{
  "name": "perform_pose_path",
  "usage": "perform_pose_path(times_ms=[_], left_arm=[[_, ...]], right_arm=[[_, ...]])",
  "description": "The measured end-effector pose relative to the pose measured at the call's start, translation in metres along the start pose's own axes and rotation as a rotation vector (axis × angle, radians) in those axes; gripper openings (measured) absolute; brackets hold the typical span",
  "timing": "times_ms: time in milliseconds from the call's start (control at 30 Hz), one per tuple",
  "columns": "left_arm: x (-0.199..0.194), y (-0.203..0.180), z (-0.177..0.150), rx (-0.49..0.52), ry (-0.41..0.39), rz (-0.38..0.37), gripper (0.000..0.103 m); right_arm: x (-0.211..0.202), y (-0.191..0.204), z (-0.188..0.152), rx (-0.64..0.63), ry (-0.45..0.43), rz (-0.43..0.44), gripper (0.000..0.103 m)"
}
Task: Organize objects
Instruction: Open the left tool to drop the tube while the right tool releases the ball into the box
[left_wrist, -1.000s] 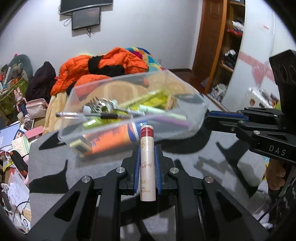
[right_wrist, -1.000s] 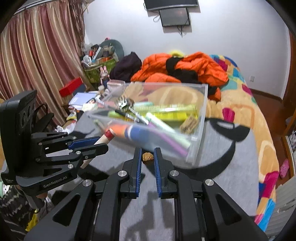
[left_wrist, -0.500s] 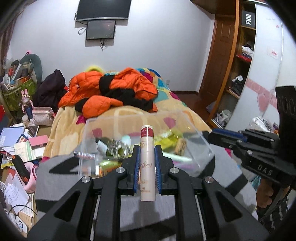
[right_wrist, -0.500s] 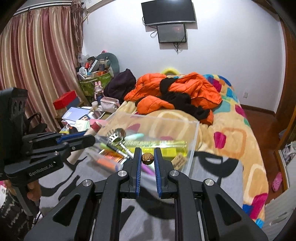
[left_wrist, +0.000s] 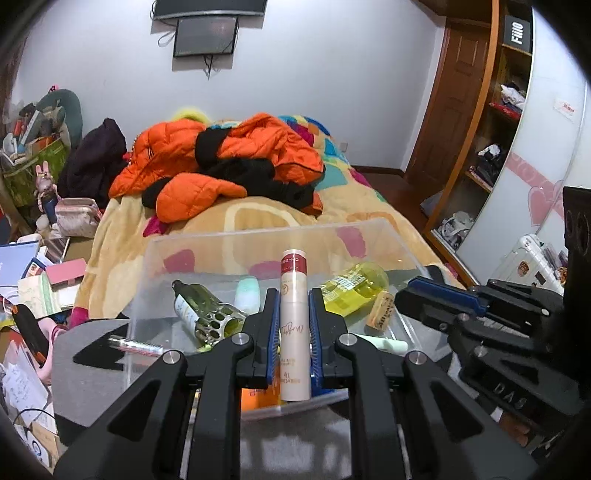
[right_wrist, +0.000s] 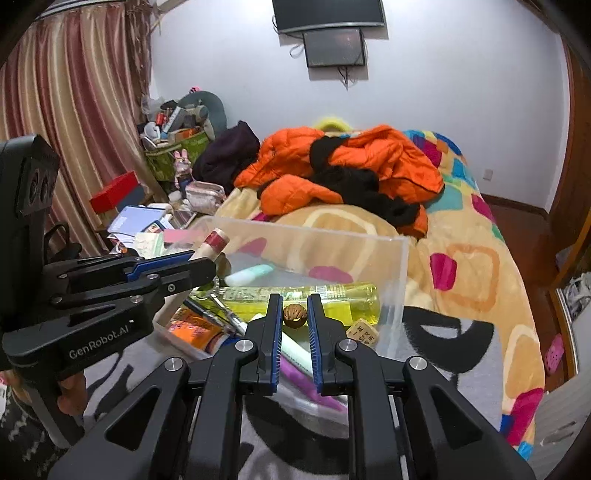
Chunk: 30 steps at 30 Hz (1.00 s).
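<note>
**Both grippers loaded above the clear plastic bin**

Left gripper (left_wrist: 293, 314): the fingers are pressed against a cream cosmetic tube (left_wrist: 293, 325) with a red band near its top. The tube lies lengthwise between the blue pads (left_wrist: 272, 343), parallel to them. Its banded end projects well past the fingertips, over the clear plastic bin (left_wrist: 258, 236); its flat lower end sits back between the finger bases. In the right wrist view the same tube (right_wrist: 212, 242) slants up out of the left gripper (right_wrist: 192, 264), over the left rim of the bin (right_wrist: 400, 280).

Right gripper (right_wrist: 294, 314): the fingers pinch a small brown walnut-like nut (right_wrist: 294, 314). The nut sits near the fingertips, touching both pads, and is above the bin interior. In the left wrist view the right gripper (left_wrist: 417, 295) is at the right side of the bin; the nut cannot be seen there.

Bin contents, relative to the bin:
- Yellow liquid bottle (left_wrist: 352, 288), lying on its side toward the far right.
- Green glass bottle in a perforated metal sleeve (left_wrist: 205, 314), tilted, toward the left wall.
- Pale green capsule-shaped item (left_wrist: 248, 297), between the two bottles.
- Small printed wooden block (left_wrist: 380, 314), beside the yellow bottle.
- Orange tube (right_wrist: 195, 332), at the near left corner.

The bin rests on a grey and black patterned cover (right_wrist: 454, 347) at the foot of the bed (right_wrist: 469, 266)
</note>
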<state>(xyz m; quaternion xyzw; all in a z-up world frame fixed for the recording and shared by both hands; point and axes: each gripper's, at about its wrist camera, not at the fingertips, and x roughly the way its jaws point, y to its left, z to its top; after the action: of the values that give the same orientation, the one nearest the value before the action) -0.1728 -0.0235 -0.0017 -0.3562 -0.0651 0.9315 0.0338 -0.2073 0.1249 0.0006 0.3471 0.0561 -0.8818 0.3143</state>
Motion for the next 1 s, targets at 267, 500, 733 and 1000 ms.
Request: perform_pose_path(times_ms=[267,500,733,1000], left_arm=[[0.024,0.004,0.003,-0.012,0.038,-0.007,0.014],[0.032,-0.001,0.002,-0.004,0.05,-0.019,0.014],[0.019,-0.001,0.002,-0.007,0.028,-0.02,0.026],[-0.009,0.001,0.0,-0.019,-0.01,-0.017,0.04]], right_arm=[[0.025,-0.003,-0.007,-0.001,0.055,-0.002,0.012],[0.03,-0.001,-0.011,-0.012,0.073,-0.001,0.012],[0.027,-0.001,-0.009,-0.003,0.08,-0.006,0.021],[-0.001,0.003,-0.006,-0.004,0.027,-0.012,0.03]])
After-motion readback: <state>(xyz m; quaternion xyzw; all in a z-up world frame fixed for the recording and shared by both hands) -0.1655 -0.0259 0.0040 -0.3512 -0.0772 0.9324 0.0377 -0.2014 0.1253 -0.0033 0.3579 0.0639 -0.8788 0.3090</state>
